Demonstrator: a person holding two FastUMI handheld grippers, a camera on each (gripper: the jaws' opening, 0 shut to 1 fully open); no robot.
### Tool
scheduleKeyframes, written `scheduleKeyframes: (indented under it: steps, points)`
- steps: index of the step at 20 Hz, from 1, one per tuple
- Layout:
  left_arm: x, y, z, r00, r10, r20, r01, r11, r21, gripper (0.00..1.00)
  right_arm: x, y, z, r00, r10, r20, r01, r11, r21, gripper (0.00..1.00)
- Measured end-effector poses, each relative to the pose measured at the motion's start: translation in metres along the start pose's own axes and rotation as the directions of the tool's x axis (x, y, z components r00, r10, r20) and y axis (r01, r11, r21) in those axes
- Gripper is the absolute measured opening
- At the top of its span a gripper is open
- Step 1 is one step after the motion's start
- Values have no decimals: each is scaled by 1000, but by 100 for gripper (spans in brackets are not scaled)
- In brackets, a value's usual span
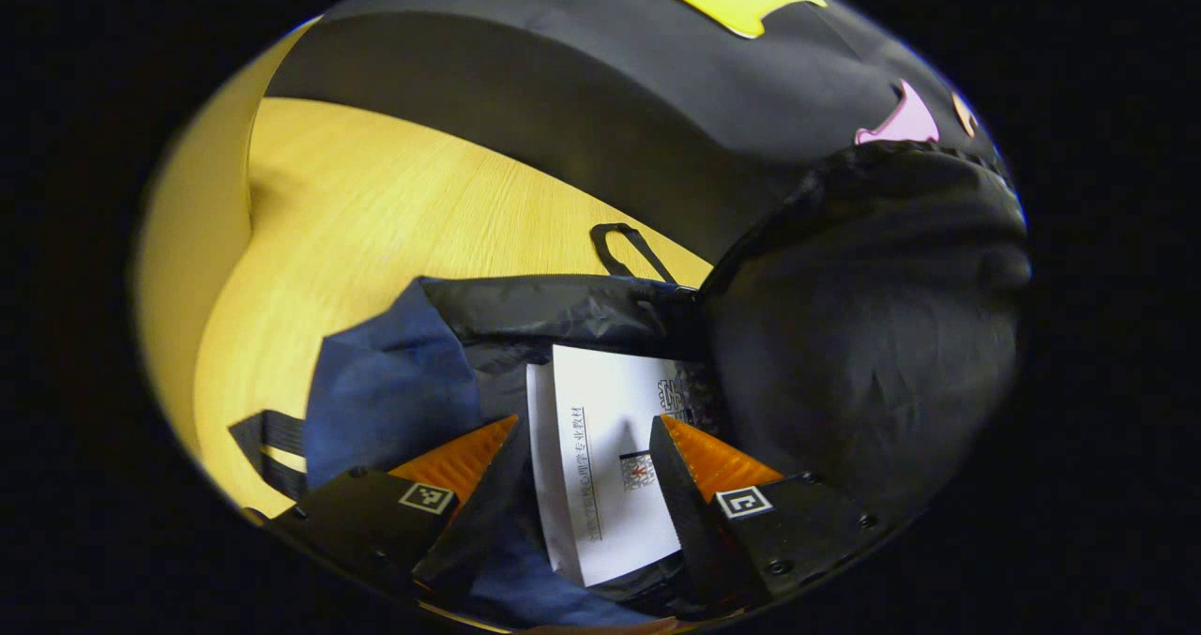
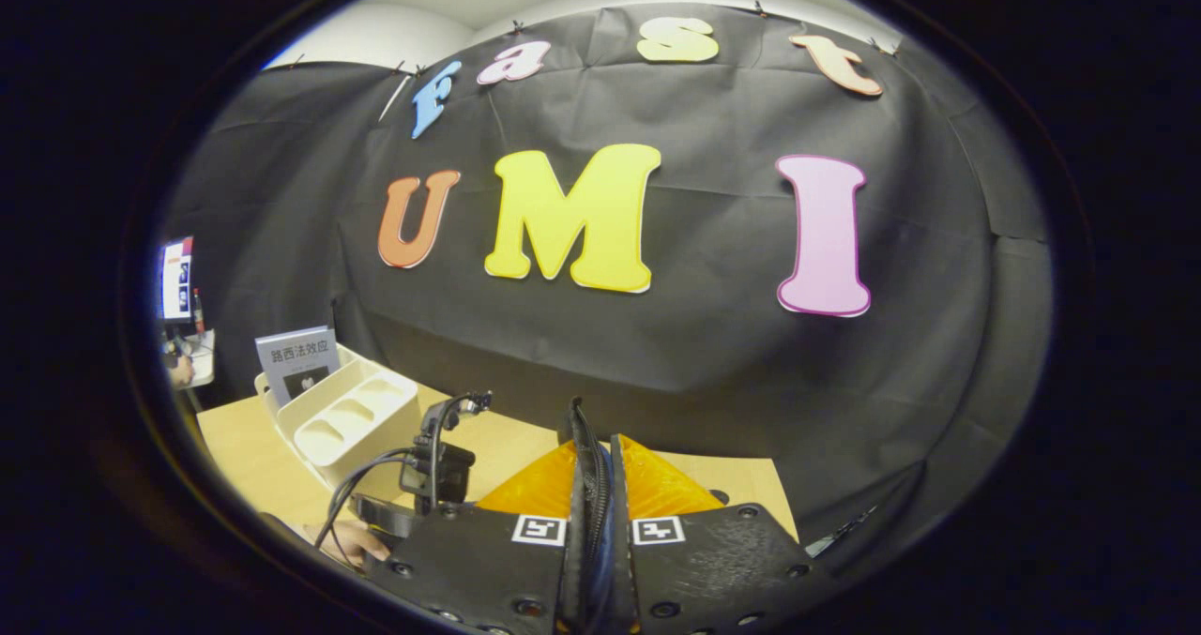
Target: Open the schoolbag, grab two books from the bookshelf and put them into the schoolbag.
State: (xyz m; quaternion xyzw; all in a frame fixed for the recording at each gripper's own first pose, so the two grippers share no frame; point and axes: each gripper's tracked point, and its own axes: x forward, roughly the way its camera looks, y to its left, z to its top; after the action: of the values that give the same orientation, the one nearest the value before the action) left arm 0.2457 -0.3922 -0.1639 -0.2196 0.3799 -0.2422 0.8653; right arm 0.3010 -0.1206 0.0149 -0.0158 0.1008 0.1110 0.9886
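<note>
One book (image 1: 605, 457) sits in the open schoolbag (image 1: 844, 335), between your left gripper (image 1: 582, 471) fingers, which stand apart, released. Right gripper (image 2: 598, 485) is clenched on the bag's zipper edge (image 2: 589, 485), holding it open. Next: second book (image 2: 296, 361), far left on the bookshelf (image 2: 347, 419).

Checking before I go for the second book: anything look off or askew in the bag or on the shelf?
Nothing stands out. The white book lies inside the open schoolbag, between the left fingers. One book stands upright in the bookshelf.
</note>
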Motion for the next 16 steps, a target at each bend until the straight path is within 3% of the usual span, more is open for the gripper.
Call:
scheduleKeyframes:
  steps: [5,8,12,14,15,16]
  points:
    - [-60,-20,39,994,-6,108,-9,990,139,86,3,-6,0,1000,-23,-1,23,1000,5,11]
    - [-93,-7,73,976,61,210,-114,961,252,86,4,-8,0,1000,-30,2,30,999,11,11]
    - [-138,-3,111,950,62,306,-150,951,271,86,5,-6,-1,1000,-28,-2,28,1000,6,13]
    - [-156,11,124,930,118,349,-227,930,289,86,5,-6,-2,999,-33,-8,33,999,2,11]
    - [-163,15,129,923,130,362,-250,918,307,88,5,-7,-3,999,-39,-11,38,999,-4,13]
    - [-171,17,133,913,146,381,-277,906,319,99,7,-7,-3,999,-41,-13,41,999,-9,13]
